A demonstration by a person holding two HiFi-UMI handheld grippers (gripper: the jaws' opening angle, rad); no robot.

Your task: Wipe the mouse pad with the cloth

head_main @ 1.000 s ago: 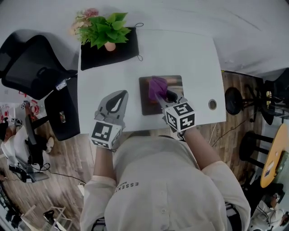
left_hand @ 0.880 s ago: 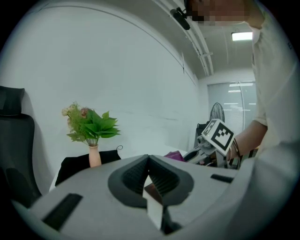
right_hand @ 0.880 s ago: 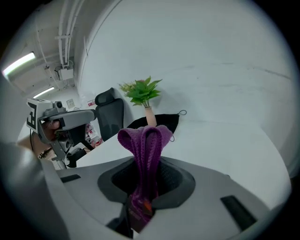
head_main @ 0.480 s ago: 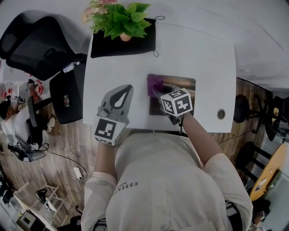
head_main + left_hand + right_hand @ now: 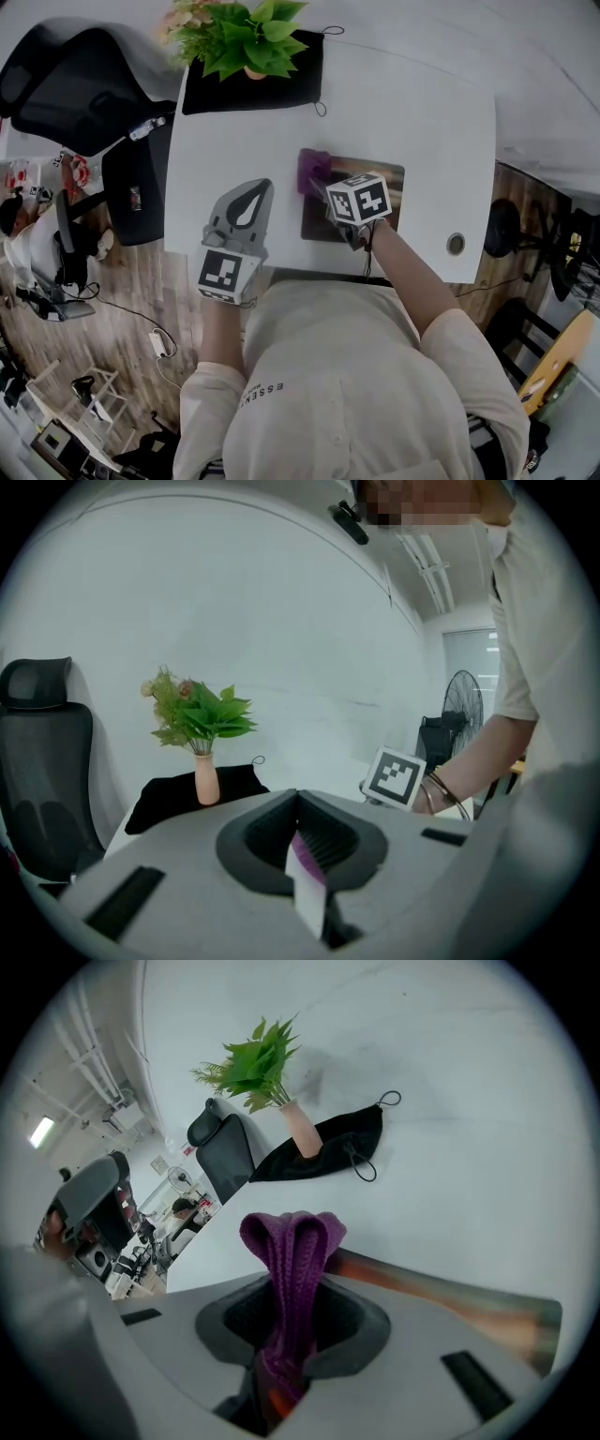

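Note:
A dark mouse pad lies on the white table, near its front edge. A purple cloth sits bunched at the pad's far left corner, slightly over its edge. My right gripper is shut on the cloth; in the right gripper view the cloth sticks up out of the jaws, with the mouse pad behind it. My left gripper hovers over bare table left of the pad, shut and holding nothing; in its own view the left gripper shows only a thin slit.
A potted plant stands on a black pouch at the table's far left. A cable hole is at the front right corner. An office chair stands left of the table, and stools to its right.
The right gripper has dragged the cloth leftward across the pad to its far left corner. The left gripper has stayed beside the pad. The head camera has shifted.

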